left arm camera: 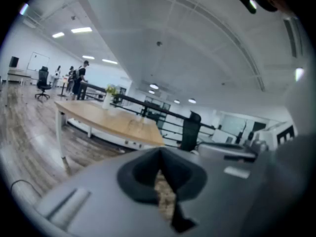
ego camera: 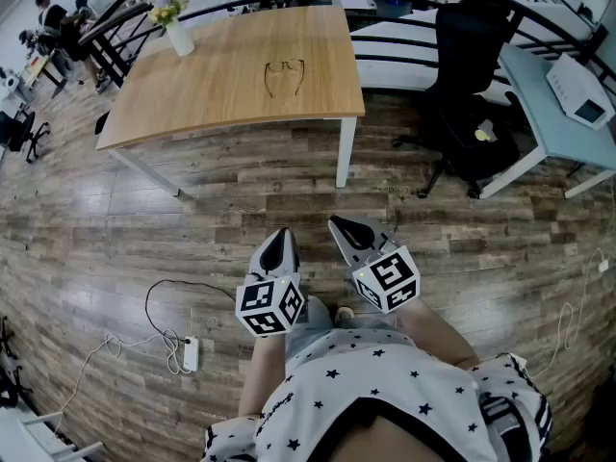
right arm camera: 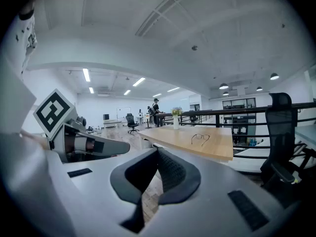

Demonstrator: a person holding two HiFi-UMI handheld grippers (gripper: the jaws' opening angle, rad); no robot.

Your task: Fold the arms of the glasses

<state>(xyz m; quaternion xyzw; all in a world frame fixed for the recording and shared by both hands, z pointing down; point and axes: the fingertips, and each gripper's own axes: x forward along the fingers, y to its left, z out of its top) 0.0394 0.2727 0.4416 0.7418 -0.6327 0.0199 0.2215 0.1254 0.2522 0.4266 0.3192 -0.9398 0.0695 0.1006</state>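
A pair of thin-framed glasses lies with its arms spread on the wooden table, far ahead of me. In the right gripper view the glasses are small on the tabletop. My left gripper and right gripper hover side by side over the wood floor, well short of the table. Both are shut with nothing between the jaws. The left gripper view has its shut jaws aimed at the table. The right gripper also points that way.
A white vase with flowers stands at the table's far left corner. A black office chair and a pale blue desk stand to the right. A cable and power strip lie on the floor at left. People stand far off at the back left.
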